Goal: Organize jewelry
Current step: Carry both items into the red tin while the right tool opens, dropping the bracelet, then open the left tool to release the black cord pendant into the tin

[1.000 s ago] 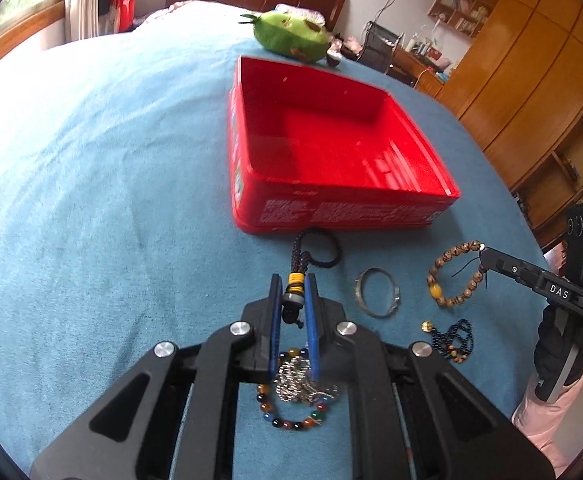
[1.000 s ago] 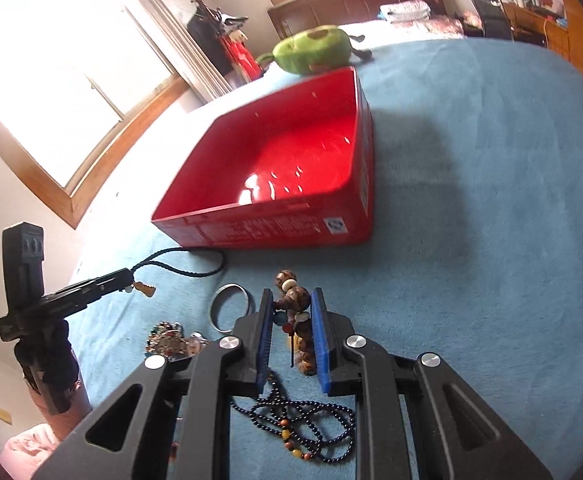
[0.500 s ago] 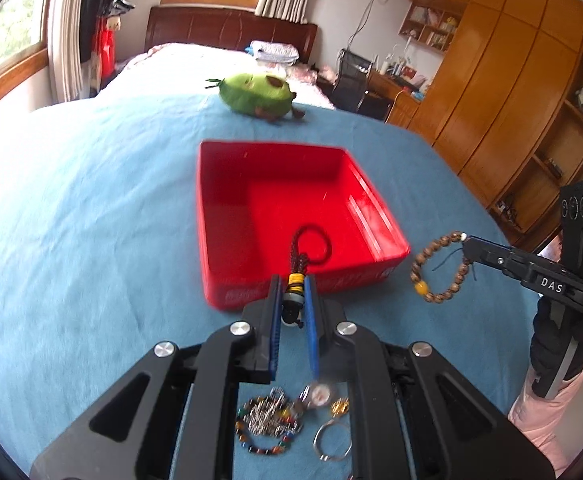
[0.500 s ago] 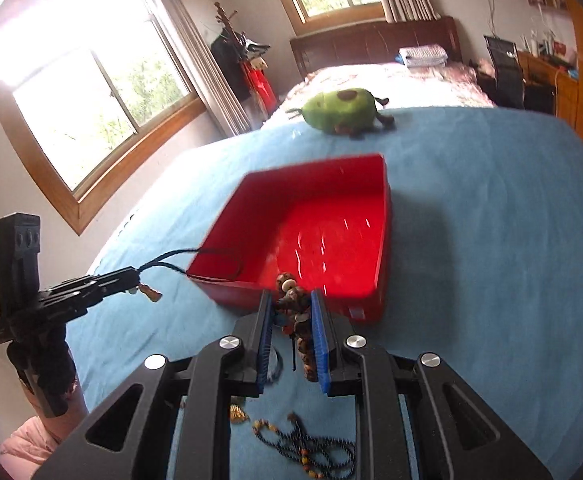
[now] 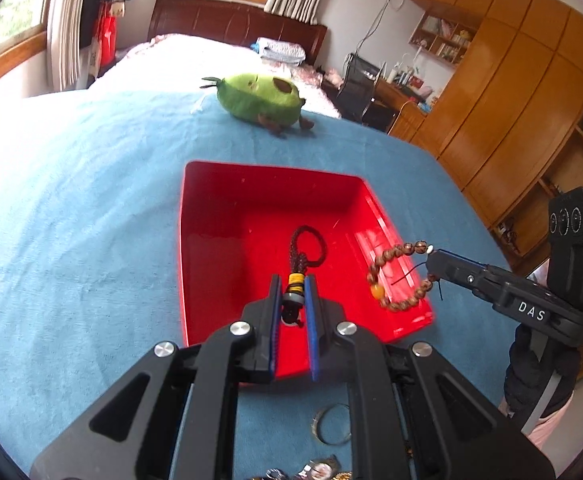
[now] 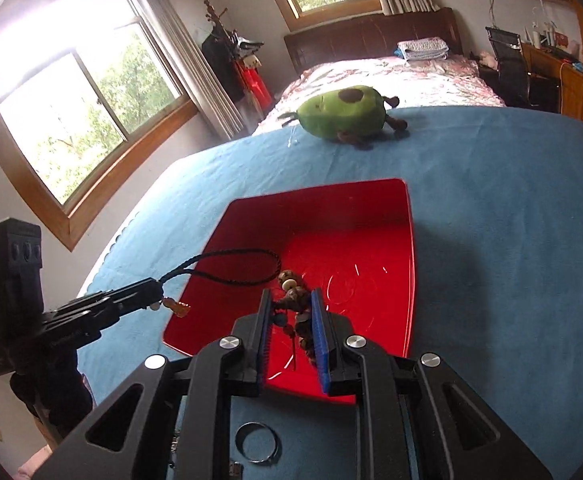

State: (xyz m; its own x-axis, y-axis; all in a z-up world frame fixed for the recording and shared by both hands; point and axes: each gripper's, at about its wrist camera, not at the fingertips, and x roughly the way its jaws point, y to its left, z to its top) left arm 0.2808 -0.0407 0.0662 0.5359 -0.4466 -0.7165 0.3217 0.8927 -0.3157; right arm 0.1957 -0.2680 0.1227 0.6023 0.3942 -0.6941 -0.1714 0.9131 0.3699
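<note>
While both pieces hang over the red tray (image 5: pixel 227 216), you have each tool closed on its own load. Your left tool (image 5: pixel 291 292) is clamped on the yellow-banded stem of the braided cord pendant (image 5: pixel 305 248), whose loop sticks out ahead of the fingertips, above the tray floor. Your right tool (image 6: pixel 291 312) pinches the wooden bead bracelet (image 6: pixel 297 308) by a bunch of beads, and from the left wrist view the rest of the bracelet (image 5: pixel 399 276) dangles below its tip, close to the tray's near right corner.

That corner is the risk: if you let go there, the bracelet's lower arc could land on the rim and slide out onto the blue blanket (image 5: pixel 71 208). The pendant's small charm (image 6: pixel 179 309) hangs under your left tool, near the tray's left wall, and could catch on that edge as you lower. Cord and beads may also cling to the pads on release. Behind both tools, a metal ring (image 6: pixel 257 442) and more beaded pieces lie on the blanket, not yet moved. The green plush toy (image 5: pixel 261 98) sits well beyond the tray.
</note>
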